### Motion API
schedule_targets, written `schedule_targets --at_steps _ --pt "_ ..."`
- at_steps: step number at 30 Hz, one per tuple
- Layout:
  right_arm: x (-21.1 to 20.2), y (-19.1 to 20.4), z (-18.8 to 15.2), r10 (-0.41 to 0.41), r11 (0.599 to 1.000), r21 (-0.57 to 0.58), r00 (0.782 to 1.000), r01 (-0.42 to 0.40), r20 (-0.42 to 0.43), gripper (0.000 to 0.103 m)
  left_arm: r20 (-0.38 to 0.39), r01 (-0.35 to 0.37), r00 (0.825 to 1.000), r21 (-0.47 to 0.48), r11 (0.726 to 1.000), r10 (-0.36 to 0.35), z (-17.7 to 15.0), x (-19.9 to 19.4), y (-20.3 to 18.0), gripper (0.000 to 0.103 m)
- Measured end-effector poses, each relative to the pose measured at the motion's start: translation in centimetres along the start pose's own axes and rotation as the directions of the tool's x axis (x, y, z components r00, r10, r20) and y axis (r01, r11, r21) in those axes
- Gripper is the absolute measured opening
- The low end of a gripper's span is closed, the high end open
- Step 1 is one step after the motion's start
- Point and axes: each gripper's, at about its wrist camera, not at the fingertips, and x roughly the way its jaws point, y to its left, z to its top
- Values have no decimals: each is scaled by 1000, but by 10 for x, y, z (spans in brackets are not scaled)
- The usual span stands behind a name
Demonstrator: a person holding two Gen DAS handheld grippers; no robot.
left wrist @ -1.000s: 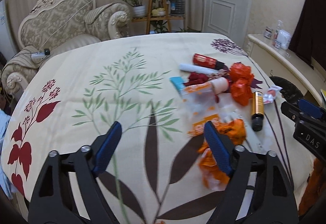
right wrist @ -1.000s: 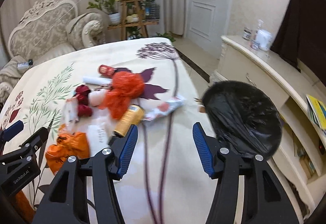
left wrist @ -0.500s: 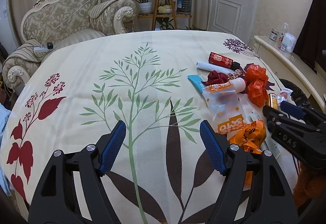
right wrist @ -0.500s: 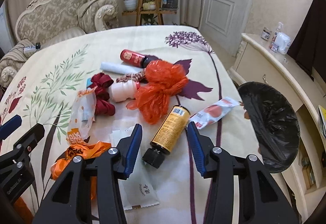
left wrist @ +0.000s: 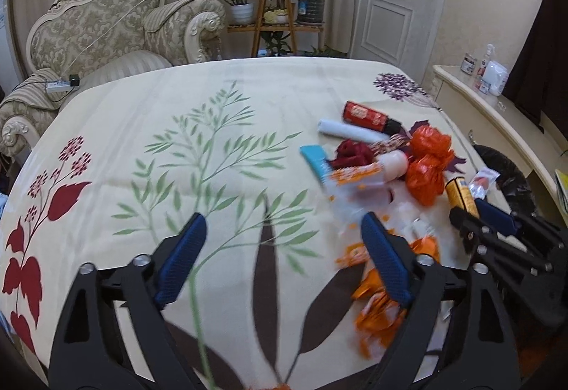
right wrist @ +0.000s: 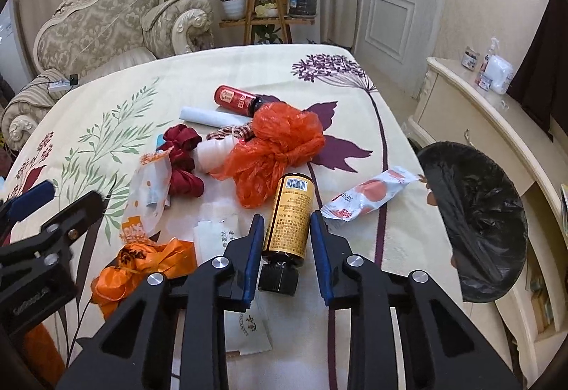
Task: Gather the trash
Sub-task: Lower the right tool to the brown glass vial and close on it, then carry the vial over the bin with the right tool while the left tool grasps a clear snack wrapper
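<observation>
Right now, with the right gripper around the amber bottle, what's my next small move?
Probably finish closing. The right gripper has just been closing and its pads flank the amber bottle, lying on the bedspread. Then lift toward the bin.

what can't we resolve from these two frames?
- Grip: right wrist view shows the right gripper fingers, just closing, flanking the amber bottle; contact can't be confirmed.
- Bin: black liner hides its contents.
- Clear snack bag: motion-blurred in the left wrist view.
- White sachet: the right gripper partly covers it.
</observation>
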Motion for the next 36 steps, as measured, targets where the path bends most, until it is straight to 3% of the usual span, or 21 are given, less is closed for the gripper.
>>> schedule_targets --at_steps 11,15,19,23,28,36 --pt "-9 -19 0 5 999 41 1000 -5 15 28 -79 91 993 21 996 -89 11 32 -26 86" --pt "-9 -23 -3 11 999 48 1000 -11 12 28 -108 99 990 34 994 -95 6 39 -29 66" --pt "-9 -24 -4 17 999 49 1000 -17 12 28 -129 160 979 29 987 -155 3 41 -27 44" --pt "-9 -24 -5 20 999 50 1000 -21 16 28 -121 216 970 20 976 -213 0 37 -26 36" --pt "-10 -23 -6 20 999 50 1000 -21 18 28 -91 193 978 46 980 -188 -1 27 -26 34" --pt "-18 -24 -4 19 998 53 999 -21 41 28 -42 169 985 10 986 -168 10 9 -11 34"
